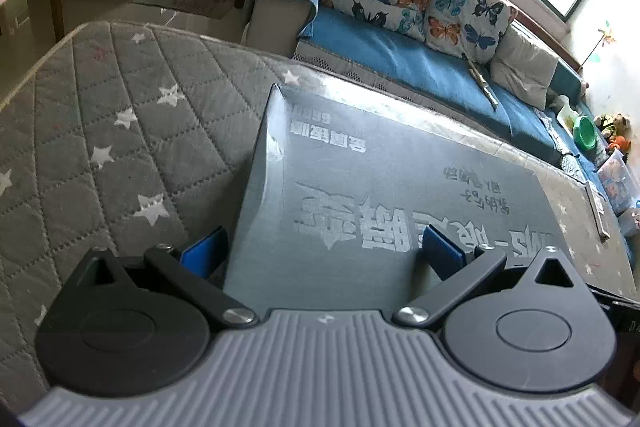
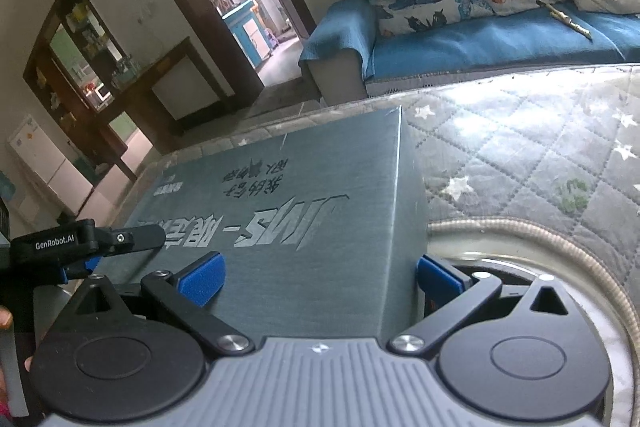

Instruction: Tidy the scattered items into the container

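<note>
The left gripper is standing wide open, its two blue pads straddling the near left corner of a large grey box; one pad is sitting just off the box's left side and the other is lying over its printed top, so it is not clearly clamping anything. The right gripper is also spread wide, one pad over the top and one beside the right side of the same grey box at its near right corner. Whether either pad is actually pressing on the cardboard I cannot tell. From the right wrist view the left gripper is showing at the far left edge of the box.

The box is resting on a grey star-patterned quilted cover, with a blue sofa beyond it. Its top appears closed, and no scattered items are showing on the cover in either view. A pale rim with a ribbed hose is lying near the right gripper; what it belongs to is unclear.

Judging from this, the work seems to be at the box-handling stage, but what is inside is hidden, so how much remains cannot be settled.
</note>
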A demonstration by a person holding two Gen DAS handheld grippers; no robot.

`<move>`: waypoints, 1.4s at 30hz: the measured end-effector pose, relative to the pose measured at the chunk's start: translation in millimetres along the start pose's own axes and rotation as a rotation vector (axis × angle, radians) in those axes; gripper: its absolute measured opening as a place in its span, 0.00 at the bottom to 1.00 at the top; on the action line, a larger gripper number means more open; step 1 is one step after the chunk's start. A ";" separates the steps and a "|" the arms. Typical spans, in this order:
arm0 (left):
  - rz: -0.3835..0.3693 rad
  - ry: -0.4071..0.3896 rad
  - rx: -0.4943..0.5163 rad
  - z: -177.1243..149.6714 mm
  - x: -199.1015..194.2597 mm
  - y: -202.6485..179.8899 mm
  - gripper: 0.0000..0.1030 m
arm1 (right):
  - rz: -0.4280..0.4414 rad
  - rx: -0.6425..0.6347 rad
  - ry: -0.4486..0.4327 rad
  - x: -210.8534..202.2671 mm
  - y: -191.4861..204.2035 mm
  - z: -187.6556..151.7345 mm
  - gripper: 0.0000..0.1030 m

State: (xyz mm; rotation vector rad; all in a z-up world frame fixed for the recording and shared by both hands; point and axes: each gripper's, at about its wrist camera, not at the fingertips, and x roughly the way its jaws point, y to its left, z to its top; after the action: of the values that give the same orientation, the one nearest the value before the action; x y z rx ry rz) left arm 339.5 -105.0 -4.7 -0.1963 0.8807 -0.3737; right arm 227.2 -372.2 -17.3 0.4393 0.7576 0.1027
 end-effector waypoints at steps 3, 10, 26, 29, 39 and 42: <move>-0.002 -0.014 0.003 2.5 -9.0 -2.5 1.00 | 0.005 -0.006 -0.013 -5.5 0.4 1.8 1.00; -0.009 -0.050 0.007 10.1 -33.5 -10.1 1.00 | 0.013 -0.030 -0.054 -25.0 13.7 9.4 1.00; -0.016 -0.103 0.016 -6.9 -103.6 -27.6 1.00 | 0.021 -0.067 -0.105 -86.9 43.4 1.7 1.00; -0.008 -0.107 0.024 -16.7 -116.9 -30.2 1.00 | 0.022 -0.074 -0.109 -97.2 48.0 -5.7 1.00; 0.017 -0.106 0.045 -54.8 -157.0 -38.5 1.00 | 0.022 -0.082 -0.108 -131.9 57.3 -38.0 1.00; 0.026 -0.107 0.050 -67.9 -168.6 -41.2 1.00 | 0.024 -0.084 -0.107 -141.2 58.9 -49.0 1.00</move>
State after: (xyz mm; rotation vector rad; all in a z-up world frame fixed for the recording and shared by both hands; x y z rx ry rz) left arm 179.3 -76.9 86.2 -0.1577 0.7671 -0.3574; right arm 94.9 -336.6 66.7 0.3711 0.6403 0.1315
